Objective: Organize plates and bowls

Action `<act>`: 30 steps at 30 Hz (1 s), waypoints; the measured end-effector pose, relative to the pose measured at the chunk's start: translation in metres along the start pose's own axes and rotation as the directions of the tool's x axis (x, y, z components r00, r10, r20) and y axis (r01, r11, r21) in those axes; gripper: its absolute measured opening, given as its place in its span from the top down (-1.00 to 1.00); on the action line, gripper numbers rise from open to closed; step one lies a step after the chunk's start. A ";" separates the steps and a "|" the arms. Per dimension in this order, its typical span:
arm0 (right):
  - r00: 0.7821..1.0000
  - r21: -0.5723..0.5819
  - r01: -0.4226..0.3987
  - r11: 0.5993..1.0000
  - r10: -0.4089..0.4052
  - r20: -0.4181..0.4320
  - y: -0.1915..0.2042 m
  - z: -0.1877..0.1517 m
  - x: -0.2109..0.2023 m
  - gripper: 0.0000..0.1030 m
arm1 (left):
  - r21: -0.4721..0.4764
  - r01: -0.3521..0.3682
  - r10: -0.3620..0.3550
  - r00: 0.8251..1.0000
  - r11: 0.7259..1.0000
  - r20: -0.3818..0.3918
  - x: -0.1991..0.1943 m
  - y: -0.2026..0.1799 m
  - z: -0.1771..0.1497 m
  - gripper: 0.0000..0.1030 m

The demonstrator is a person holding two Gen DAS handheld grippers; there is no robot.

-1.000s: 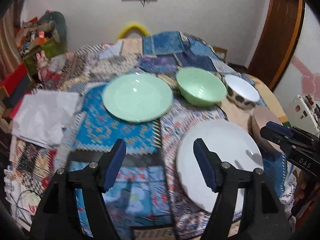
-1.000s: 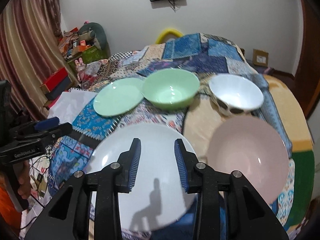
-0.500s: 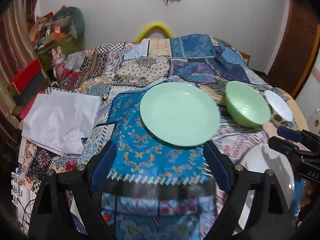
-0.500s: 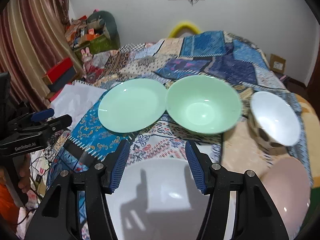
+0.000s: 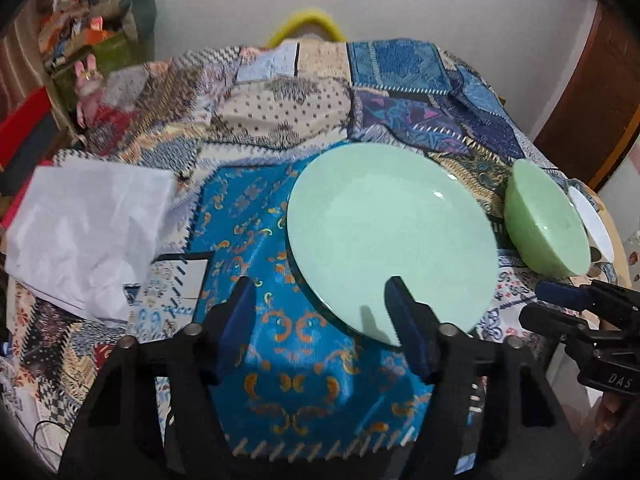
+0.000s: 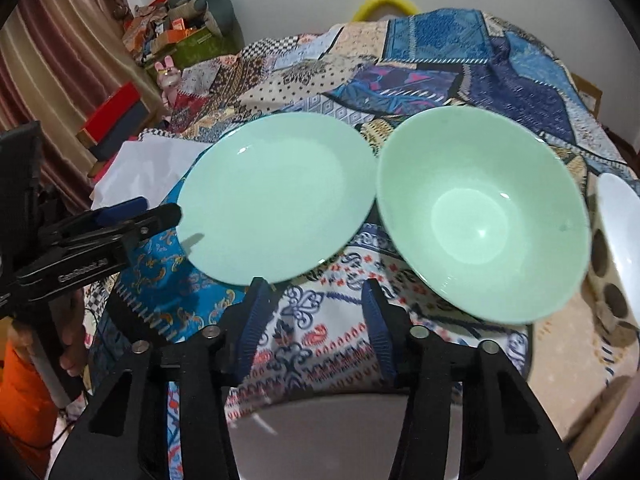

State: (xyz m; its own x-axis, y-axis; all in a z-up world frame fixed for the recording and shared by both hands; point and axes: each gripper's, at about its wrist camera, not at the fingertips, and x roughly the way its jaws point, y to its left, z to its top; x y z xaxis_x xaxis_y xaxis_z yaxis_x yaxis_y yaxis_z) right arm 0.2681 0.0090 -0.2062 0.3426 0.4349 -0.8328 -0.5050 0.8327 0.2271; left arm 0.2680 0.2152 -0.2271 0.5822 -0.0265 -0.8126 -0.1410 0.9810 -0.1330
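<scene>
Now we approach the green plate [image 5: 392, 236] at frame centre; both claws, closing, hold nothing; next, straddle its rim.

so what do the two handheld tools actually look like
Both are matte black plastic frames with silver pivot screws and two fingers carrying ribbed blue pads. The left tool shows white "GenRobot.AI" lettering on its side in the right wrist view; the right tool shows "DAS" in the left wrist view.

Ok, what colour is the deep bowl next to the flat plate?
Pale mint green bowl, clearest in the right wrist view.
</scene>
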 end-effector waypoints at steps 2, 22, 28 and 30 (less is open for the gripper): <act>1.000 -0.003 0.007 1.000 -0.007 -0.013 0.002 0.003 0.007 0.21 | -0.003 0.008 -0.008 1.000 1.000 -0.017 0.009 0.003 0.003 -0.12; 0.998 0.050 -0.023 0.998 0.026 -0.065 0.001 0.011 0.033 0.38 | -0.036 0.123 -0.124 0.991 0.992 -0.042 0.027 0.011 0.006 0.44; 0.993 -0.010 -0.061 0.998 0.060 -0.098 0.019 0.000 0.029 0.38 | -0.024 0.081 -0.082 0.995 0.996 -0.063 0.006 0.017 -0.017 0.45; 0.991 -0.031 -0.076 0.997 0.073 -0.112 0.026 -0.005 0.027 0.38 | -0.025 0.071 -0.073 0.994 0.997 -0.075 -0.003 0.020 -0.028 0.46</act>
State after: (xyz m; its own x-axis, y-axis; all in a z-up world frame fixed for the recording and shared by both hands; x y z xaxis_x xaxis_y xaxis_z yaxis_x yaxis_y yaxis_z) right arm 0.2602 0.0403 -0.2255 0.2144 0.4531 -0.8653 -0.5541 0.7860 0.2742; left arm 0.2410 0.2296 -0.2430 0.5288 -0.1123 -0.8413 -0.1190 0.9716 -0.2044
